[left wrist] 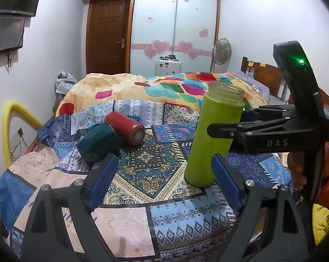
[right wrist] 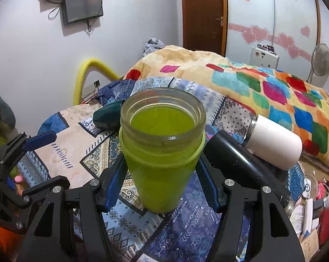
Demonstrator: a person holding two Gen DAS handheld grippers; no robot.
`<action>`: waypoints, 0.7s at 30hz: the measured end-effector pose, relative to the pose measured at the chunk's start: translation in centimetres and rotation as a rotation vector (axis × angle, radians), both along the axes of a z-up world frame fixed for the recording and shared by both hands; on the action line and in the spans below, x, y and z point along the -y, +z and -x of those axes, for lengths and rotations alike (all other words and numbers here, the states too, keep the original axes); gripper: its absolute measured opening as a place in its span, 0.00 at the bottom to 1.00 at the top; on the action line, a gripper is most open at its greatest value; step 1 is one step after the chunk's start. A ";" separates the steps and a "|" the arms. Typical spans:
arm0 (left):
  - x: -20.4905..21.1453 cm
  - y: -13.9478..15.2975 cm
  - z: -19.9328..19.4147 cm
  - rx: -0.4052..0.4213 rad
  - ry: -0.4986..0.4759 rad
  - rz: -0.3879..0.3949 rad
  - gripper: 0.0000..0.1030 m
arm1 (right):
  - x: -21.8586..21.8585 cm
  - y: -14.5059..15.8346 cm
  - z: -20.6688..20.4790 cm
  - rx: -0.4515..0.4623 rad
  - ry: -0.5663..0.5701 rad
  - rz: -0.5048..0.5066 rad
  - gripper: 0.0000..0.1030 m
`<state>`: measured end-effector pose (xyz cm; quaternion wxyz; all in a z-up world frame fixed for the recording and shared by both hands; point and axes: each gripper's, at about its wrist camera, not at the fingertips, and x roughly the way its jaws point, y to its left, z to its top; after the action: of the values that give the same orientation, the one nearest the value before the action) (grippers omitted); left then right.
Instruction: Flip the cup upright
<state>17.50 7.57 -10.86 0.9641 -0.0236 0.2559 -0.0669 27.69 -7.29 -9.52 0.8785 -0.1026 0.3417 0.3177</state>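
Note:
A green cup with a clear glass rim stands upright, mouth up, on the patterned cloth. It also fills the middle of the right wrist view. My right gripper has its blue pads on both sides of the cup's lower body and is shut on it; it also shows from the side in the left wrist view. My left gripper is open and empty, just left of and nearer than the cup's base.
A red cup and a dark teal cup lie on their sides at the left. A black bottle and a white bottle lie right of the green cup. A colourful blanket is heaped behind.

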 end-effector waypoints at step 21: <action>0.9 5.2 5.0 0.144 0.067 -0.011 0.86 | 3.6 4.1 7.2 0.177 -0.060 -0.123 0.62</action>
<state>12.53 6.63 -5.67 0.9818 -0.0218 0.1852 -0.0349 20.52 -10.89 -5.42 0.9191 -0.0657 0.2453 0.3013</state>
